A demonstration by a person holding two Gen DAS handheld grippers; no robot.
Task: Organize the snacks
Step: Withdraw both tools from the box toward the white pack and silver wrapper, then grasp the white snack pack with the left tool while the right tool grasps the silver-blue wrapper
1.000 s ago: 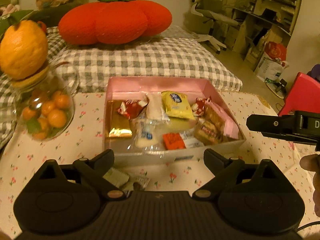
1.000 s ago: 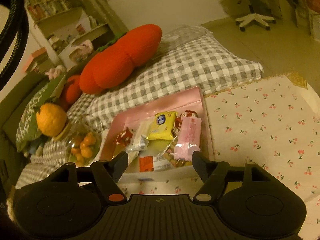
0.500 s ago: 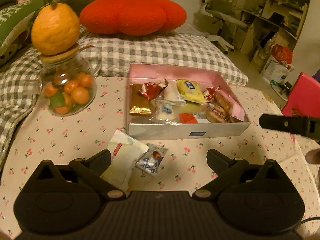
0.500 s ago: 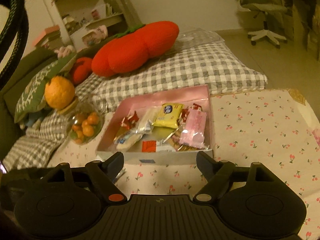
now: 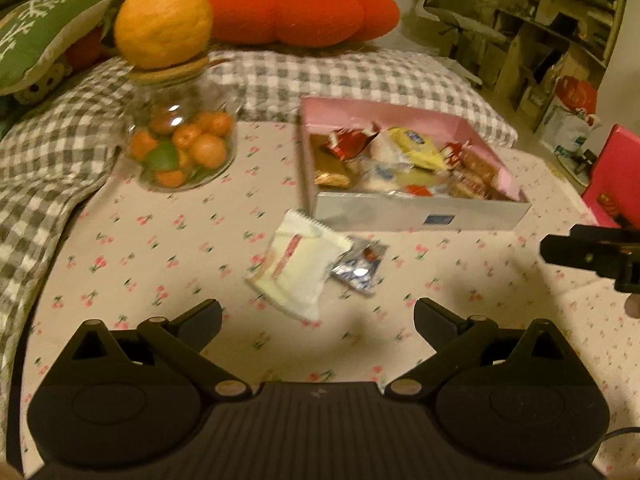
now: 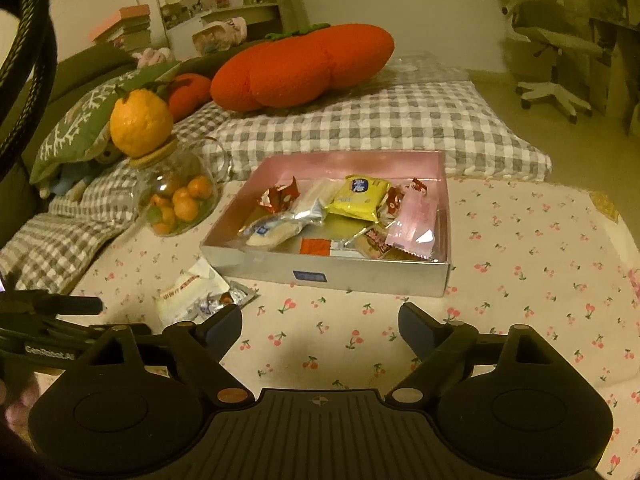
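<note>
Both your left gripper (image 5: pixel 316 316) and right gripper (image 6: pixel 320 320) are spread empty; white packet (image 5: pixel 298 266) overlaps the foil packet (image 5: pixel 360 266), so you'll likely drag both.

Motion blur softens the left wrist view, so the print on the white snack packet (image 5: pixel 298 270) and on the small blue-and-silver wrapper (image 5: pixel 358 266) beside it cannot be read. In the right wrist view that white snack packet (image 6: pixel 188 294) is partly covered by the right hand-held gripper (image 6: pixel 320 322), and the wrapper is mostly hidden there. The snacks inside the pink box (image 5: pixel 384 114) overlap, and its near wall hides the lower ones. The right edge cuts off a red object (image 5: pixel 614 178). Items on the far shelves (image 6: pixel 208 12) are too small to identify.
</note>
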